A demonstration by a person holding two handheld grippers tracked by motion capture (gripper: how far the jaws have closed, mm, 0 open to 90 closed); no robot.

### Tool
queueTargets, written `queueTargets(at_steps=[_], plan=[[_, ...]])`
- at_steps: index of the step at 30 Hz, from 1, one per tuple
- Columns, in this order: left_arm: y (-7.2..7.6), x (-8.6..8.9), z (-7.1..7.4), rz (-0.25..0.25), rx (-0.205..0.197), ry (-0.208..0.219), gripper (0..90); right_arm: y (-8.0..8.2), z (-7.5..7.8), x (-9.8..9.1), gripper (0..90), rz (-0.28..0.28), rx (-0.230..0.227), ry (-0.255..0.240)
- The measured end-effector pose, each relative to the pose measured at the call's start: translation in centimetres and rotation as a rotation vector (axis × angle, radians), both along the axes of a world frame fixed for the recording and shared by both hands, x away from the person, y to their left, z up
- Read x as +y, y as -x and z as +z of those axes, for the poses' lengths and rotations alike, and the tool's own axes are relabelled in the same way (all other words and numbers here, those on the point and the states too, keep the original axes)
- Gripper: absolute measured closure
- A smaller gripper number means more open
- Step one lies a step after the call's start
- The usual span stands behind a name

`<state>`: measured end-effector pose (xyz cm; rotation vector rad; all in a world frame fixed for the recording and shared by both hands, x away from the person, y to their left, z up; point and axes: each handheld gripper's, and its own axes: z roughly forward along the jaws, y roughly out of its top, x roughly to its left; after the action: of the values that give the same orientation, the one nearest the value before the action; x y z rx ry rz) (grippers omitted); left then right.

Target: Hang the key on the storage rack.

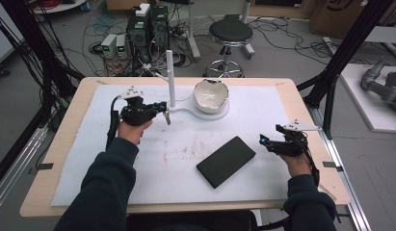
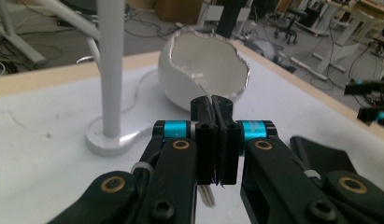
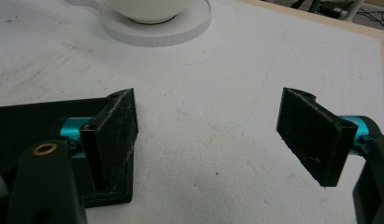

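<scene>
Holds the left gripper clear of the white mat, just in front of the base of a white stand, with the left hand wrapped round its body. Presses that gripper's black jaws flat together in the left gripper view, pinching a thin pale sliver that pokes out below the pads; cannot tell what the sliver is. Shows the same sliver from above as a small pale tag hanging from the jaw tips, off the mat and beside the stand's upright post. Faces, along the closed jaws, a white bowl shaped like a broken eggshell, jagged rim up, seated on the stand's round plate to the right of the post. Rests the right gripper low at the mat's right side, well apart from the left one, with the right hand behind it. Spreads that gripper's jaws wide in the right gripper view, with bare mat between the pads and nothing gripped. Places one pad over a corner of a flat black slab, which lies slantwise on the mat between the two forearms. Sets all of it on a wooden table, with a black stool on the floor beyond.
</scene>
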<state>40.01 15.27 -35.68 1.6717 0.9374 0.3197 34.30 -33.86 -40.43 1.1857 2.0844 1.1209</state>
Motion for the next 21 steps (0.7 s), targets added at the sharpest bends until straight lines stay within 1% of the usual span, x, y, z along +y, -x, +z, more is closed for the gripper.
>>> queueTargets(at_steps=[1, 4, 8, 10, 12, 16, 19, 20, 21], plan=[[-0.2, 0.1, 0.5, 0.004, -0.005, 0.003, 87.9, 0.0, 0.0, 0.0, 20.9, 0.000, 0.000, 0.000], [-1.0, 0.6, 2.6, 0.024, -0.033, 0.011, 87.8, 0.0, 0.0, 0.0, 20.9, 0.001, -0.001, -0.003], [-2.1, 0.9, 4.8, 0.032, -0.063, 0.051, 87.9, 0.0, 0.0, -0.1, 20.8, 0.015, -0.008, -0.015], [-2.7, 0.9, 5.7, 0.038, -0.075, 0.045, 87.9, -0.1, 0.0, -0.1, 20.8, 0.014, -0.005, -0.015], [-3.2, 0.9, 6.6, 0.037, -0.080, 0.052, 87.9, -0.1, 0.0, -0.1, 20.8, 0.016, -0.007, -0.017], [-4.2, 0.4, 7.8, 0.035, -0.095, 0.055, 87.9, -0.2, 0.0, -0.2, 20.8, 0.016, -0.004, -0.025], [-4.5, 0.1, 8.0, 0.032, -0.091, 0.057, 87.9, -0.2, 0.0, -0.2, 20.8, 0.015, -0.008, -0.027], [-4.8, -0.1, 8.1, 0.032, -0.086, 0.046, 87.9, -0.2, 0.0, -0.2, 20.8, 0.020, -0.009, -0.029], [-5.0, -0.3, 8.1, 0.032, -0.081, 0.043, 87.9, -0.2, 0.0, -0.2, 20.8, 0.020, -0.009, -0.029]])
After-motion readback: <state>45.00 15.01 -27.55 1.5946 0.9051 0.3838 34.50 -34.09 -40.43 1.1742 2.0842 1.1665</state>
